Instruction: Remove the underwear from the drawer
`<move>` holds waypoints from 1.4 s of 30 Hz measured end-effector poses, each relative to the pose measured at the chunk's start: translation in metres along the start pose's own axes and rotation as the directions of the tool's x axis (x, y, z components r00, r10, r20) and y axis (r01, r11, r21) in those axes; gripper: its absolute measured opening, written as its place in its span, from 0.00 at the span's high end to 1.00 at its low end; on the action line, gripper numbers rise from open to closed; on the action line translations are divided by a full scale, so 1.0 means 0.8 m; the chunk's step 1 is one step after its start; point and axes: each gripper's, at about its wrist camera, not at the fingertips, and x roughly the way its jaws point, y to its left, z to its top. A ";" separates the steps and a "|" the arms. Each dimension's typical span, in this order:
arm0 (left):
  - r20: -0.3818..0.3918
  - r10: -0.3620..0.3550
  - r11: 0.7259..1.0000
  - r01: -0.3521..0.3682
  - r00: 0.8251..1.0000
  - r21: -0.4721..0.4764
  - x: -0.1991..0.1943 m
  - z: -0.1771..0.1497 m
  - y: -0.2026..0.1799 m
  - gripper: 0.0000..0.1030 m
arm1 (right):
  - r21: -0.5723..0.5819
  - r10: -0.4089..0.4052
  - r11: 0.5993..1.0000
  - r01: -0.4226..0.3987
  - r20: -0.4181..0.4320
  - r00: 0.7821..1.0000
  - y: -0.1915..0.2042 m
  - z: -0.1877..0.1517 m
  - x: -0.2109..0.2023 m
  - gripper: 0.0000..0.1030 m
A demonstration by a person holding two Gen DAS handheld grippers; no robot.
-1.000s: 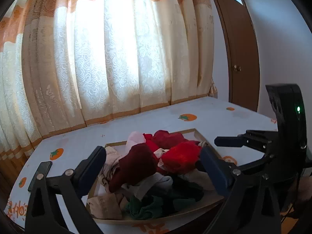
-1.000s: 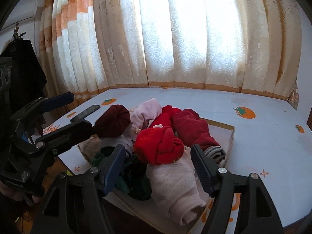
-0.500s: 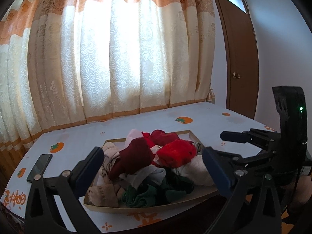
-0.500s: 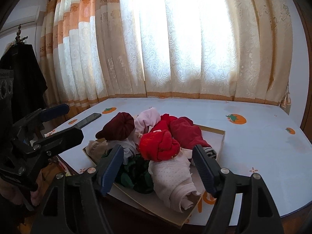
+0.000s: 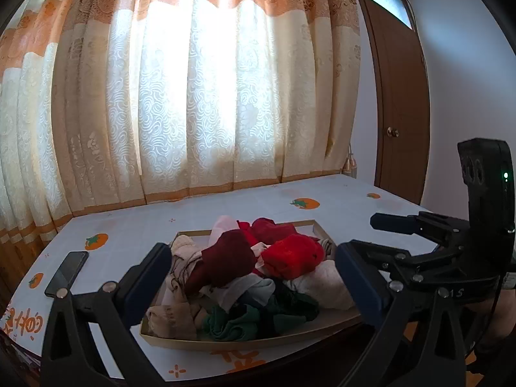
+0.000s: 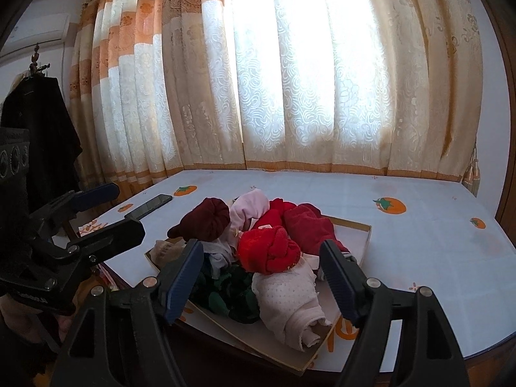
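Right now my left gripper (image 5: 251,277) is spread wide, both blue pads in the air short of the pile, nothing between them. It is tipped slightly downward toward the table, level across, sitting just off the near edge. My right gripper (image 6: 261,274) sits the same way, angled gently down, jaws well apart with no cloth pinched; its pads frame the bundles without touching them. From the left wrist view I can see the right gripper (image 5: 429,242) off to the side, close by and also pointing at the table; from the right wrist view the left gripper (image 6: 96,213) shows at the left.

Just past the fingertips lies the drawer (image 5: 245,343), a shallow tan tray on the table (image 6: 419,245) near its front edge. The underwear (image 5: 290,254) is heaped inside: a bright red bundle on top, a dark maroon one beside it, pale pink and green pieces around them. A phone (image 5: 66,272) lies on the cloth left of the drawer, and curtains (image 5: 193,96) hang behind.
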 end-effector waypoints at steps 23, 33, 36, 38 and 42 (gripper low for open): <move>-0.030 0.003 1.000 -0.003 1.000 -0.018 0.001 -0.004 0.008 0.00 | -0.007 0.007 1.000 -0.006 0.013 1.000 0.007 0.001 -0.004 0.25; -0.040 0.022 1.000 -0.022 0.999 -0.017 0.000 -0.008 0.007 0.00 | -0.005 0.008 1.000 -0.008 0.014 1.000 0.007 0.000 -0.004 0.25; -0.049 0.041 0.999 -0.042 0.998 -0.015 0.002 -0.010 0.007 0.00 | -0.004 0.008 1.000 -0.008 0.013 1.000 0.007 -0.001 -0.004 0.25; -0.057 0.038 0.999 -0.039 0.998 -0.014 0.003 -0.012 0.006 0.00 | -0.007 0.012 1.000 -0.011 0.010 1.000 0.009 -0.002 -0.005 0.25; -0.047 0.050 0.999 -0.049 0.998 0.013 0.003 -0.015 0.003 0.00 | -0.014 0.019 1.000 -0.019 -0.003 1.000 0.012 -0.005 -0.002 0.25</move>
